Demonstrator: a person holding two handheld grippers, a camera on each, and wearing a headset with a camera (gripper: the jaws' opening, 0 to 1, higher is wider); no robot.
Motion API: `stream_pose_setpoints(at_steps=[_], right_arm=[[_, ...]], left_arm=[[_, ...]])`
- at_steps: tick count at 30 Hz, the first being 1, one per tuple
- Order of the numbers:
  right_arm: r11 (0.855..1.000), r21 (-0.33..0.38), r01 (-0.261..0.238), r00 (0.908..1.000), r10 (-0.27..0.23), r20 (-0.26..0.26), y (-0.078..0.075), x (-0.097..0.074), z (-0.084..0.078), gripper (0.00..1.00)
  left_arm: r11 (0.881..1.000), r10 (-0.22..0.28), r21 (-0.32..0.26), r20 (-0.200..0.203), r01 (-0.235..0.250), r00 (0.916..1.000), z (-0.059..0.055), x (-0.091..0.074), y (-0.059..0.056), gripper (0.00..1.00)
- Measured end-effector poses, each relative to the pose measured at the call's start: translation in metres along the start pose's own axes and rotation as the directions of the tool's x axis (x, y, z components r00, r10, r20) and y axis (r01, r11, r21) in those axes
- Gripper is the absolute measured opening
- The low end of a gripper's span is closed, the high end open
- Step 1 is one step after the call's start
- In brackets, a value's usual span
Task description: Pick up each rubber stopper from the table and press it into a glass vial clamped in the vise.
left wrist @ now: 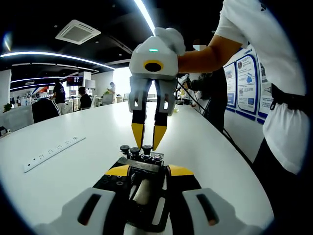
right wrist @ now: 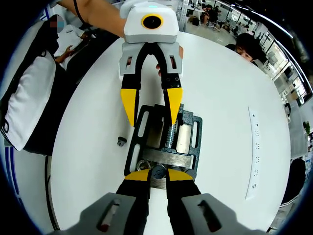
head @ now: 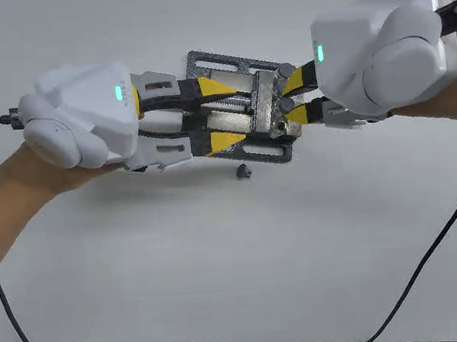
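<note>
A dark metal vise (head: 237, 66) (right wrist: 188, 132) sits on the white table with several small glass vials clamped in its jaws. Some are capped with grey stoppers (left wrist: 125, 148) (head: 284, 71). My right gripper (head: 292, 96) (right wrist: 158, 177) comes in from the far right and is shut on a rubber stopper (right wrist: 158, 171) directly over a vial. In the left gripper view it (left wrist: 147, 142) hangs just above the row of vials. My left gripper (head: 236, 111) (left wrist: 149, 171) (right wrist: 152, 120) stands open, its yellow tips straddling the vise body and screw. One loose stopper (head: 242, 171) (right wrist: 121, 141) lies on the table beside the vise's base.
A white power strip (left wrist: 54, 152) (right wrist: 253, 147) lies on the table well off to one side. A black cable (head: 421, 268) trails across the near right of the table. People sit and stand in the background beyond the table's far end.
</note>
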State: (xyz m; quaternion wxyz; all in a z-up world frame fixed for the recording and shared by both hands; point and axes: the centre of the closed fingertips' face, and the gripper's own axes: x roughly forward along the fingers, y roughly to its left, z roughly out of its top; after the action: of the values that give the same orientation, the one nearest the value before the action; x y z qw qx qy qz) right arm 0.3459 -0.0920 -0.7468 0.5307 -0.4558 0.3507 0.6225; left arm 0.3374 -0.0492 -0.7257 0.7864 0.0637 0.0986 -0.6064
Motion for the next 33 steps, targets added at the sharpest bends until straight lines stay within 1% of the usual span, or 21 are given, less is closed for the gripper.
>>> stream_pose_setpoints(at_steps=[9, 20, 33], right_arm=[[1.000, -0.015, 0.000, 0.9998, 0.000, -0.018, -0.0002, 0.0025, -0.0028, 0.12], [1.000, -0.026, 0.001, 0.9998, -0.002, -0.019, -0.0006, 0.0024, -0.0035, 0.12], [0.998, -0.063, -0.007, 0.9996, 0.005, -0.028, -0.0002, 0.0024, -0.0036, 0.12]], left_arm=[[1.000, 0.002, -0.006, 0.006, -0.002, 1.0000, -0.0001, -0.0004, 0.0002, 0.26], [1.000, 0.002, -0.007, 0.007, -0.001, 1.0000, -0.0005, 0.0006, -0.0005, 0.26], [1.000, 0.000, -0.005, 0.003, 0.000, 1.0000, 0.0000, 0.0015, -0.0016, 0.25]])
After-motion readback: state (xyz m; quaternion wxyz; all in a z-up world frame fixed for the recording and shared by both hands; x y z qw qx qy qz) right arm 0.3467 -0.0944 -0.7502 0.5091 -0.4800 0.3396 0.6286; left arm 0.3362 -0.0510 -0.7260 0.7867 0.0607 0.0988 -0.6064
